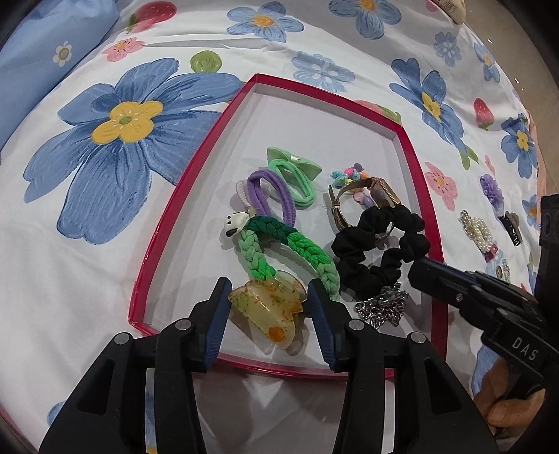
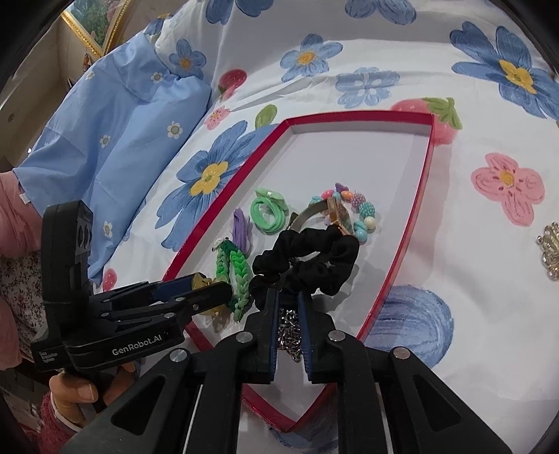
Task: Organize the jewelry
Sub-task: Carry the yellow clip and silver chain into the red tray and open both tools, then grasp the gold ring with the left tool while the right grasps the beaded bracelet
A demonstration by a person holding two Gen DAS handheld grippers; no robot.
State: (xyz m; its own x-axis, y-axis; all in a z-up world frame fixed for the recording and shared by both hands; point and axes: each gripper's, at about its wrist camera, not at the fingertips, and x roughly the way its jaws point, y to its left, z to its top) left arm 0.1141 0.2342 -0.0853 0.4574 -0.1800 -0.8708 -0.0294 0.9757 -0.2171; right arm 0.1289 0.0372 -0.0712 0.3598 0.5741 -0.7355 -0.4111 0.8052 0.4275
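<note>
A red-rimmed shallow box [image 1: 195,167] [image 2: 412,223] lies on a flowered bedsheet and holds hair ties and jewelry. My left gripper [image 1: 269,297] is shut on a translucent yellow hair claw [image 1: 269,310] at the box's near end; it also shows in the right wrist view [image 2: 206,283]. My right gripper [image 2: 288,307] is nearly shut around a silver chain [image 2: 288,331] [image 1: 382,307], just behind the black scrunchie [image 2: 307,262] [image 1: 377,244]. Further in lie a green braided tie [image 1: 290,251], a purple tie [image 1: 269,195], a green bow tie [image 1: 297,174], a gold watch [image 1: 363,195] and a colourful bead bracelet [image 2: 360,209].
On the sheet right of the box lie a pearl piece [image 1: 478,230], a purple flower piece [image 1: 492,188], a small dark clip [image 1: 512,227] and a gold ornament [image 2: 550,251]. A blue pillow [image 2: 115,146] lies at the left. A picture frame [image 2: 97,21] stands beyond.
</note>
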